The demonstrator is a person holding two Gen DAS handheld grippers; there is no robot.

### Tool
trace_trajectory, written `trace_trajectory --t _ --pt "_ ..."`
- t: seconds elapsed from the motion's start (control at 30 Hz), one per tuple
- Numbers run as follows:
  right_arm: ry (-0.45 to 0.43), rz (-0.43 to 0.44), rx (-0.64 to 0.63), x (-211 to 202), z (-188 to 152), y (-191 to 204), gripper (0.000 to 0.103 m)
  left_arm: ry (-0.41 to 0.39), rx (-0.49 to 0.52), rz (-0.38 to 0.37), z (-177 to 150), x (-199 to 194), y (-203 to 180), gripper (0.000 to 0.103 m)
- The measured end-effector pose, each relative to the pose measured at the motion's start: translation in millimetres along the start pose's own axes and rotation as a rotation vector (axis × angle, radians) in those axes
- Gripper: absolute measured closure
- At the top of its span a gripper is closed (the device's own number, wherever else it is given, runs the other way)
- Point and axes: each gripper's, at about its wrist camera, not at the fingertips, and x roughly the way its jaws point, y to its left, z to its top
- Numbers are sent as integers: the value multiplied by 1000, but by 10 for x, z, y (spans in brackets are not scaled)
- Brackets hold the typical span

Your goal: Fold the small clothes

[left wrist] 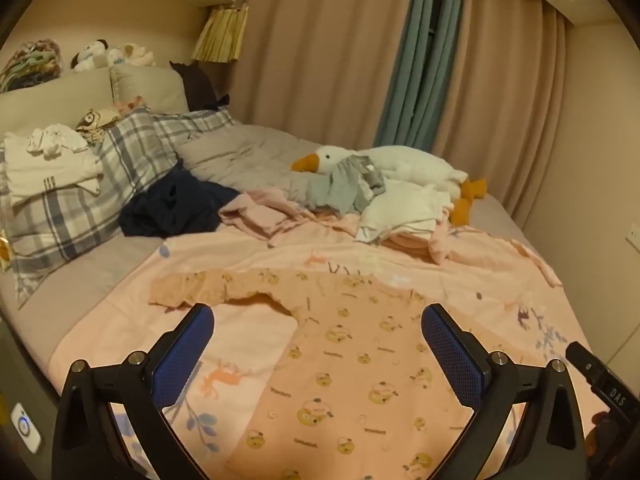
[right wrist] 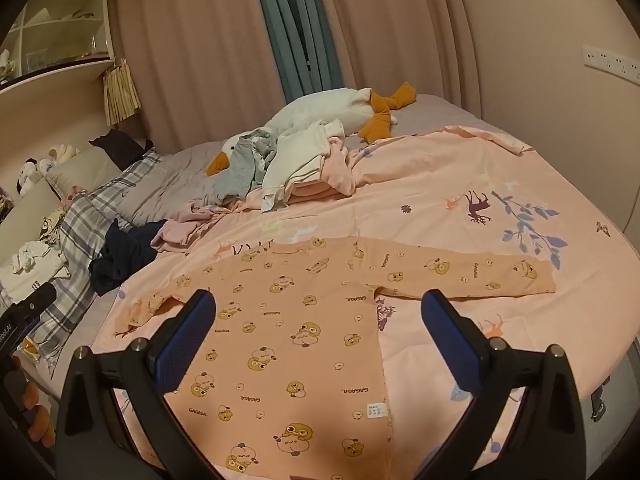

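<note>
A small peach long-sleeved shirt point(left wrist: 360, 364) with a yellow duck print lies flat on the pink bedspread point(left wrist: 240, 248). Its left sleeve point(left wrist: 192, 286) is rumpled. In the right wrist view the shirt point(right wrist: 288, 332) lies spread out, with its right sleeve point(right wrist: 472, 272) stretched straight to the right. My left gripper point(left wrist: 318, 328) is open and empty, hovering above the shirt's left side. My right gripper point(right wrist: 318, 320) is open and empty above the shirt's body. The other gripper's edge point(left wrist: 600, 384) shows at the right of the left wrist view.
A heap of unfolded clothes lies farther up the bed: a dark navy garment point(left wrist: 172, 204), pink pieces point(left wrist: 264, 212), a grey one point(left wrist: 344, 188) and white ones point(left wrist: 404, 208). A white goose plush point(left wrist: 404, 166) lies behind. Plaid pillows point(left wrist: 80, 196) lie left, curtains behind.
</note>
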Motion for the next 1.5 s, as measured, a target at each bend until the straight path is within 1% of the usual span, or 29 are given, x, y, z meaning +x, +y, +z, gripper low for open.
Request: trace_trajectory --t 0.57,1.5 --pt "9 -1 -22 9 18 69 0 14 41 -22 -21 9 -72 0" --pt "3 -4 -8 -12 28 -51 0 37 70 -23 -27 75 -192 0"
